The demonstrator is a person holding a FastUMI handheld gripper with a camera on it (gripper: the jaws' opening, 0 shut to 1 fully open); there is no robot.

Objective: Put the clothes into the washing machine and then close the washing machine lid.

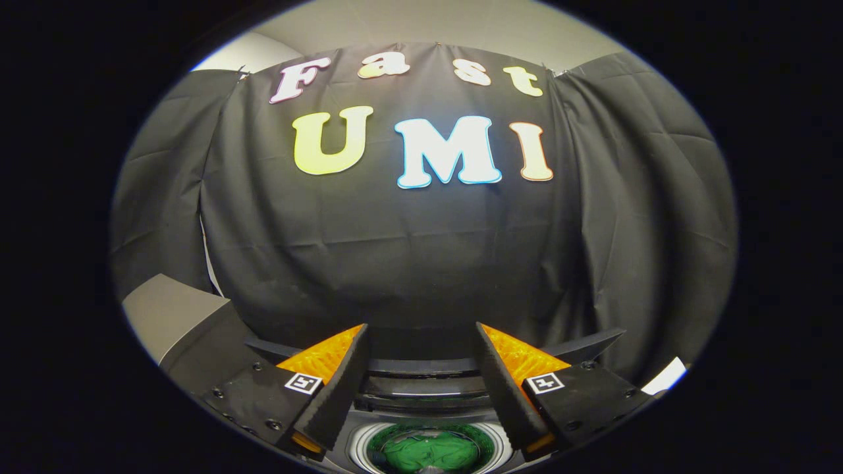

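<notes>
Item 1: my gripper [421,342], fingers [332,385] spread wide, nothing held, both hanging above the machine. Item 2: washing machine [421,385], lid up, drum rim between and below my fingers. Item 3: green clothes [431,451], bunched inside drum, right under the gap. Backdrop: black booth cloth [421,250] beyond.

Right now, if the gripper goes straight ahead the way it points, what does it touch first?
Probably the black cloth wall. The open gripper holds nothing; the washing machine with green clothes lies below that line. Depth is unclear.
</notes>
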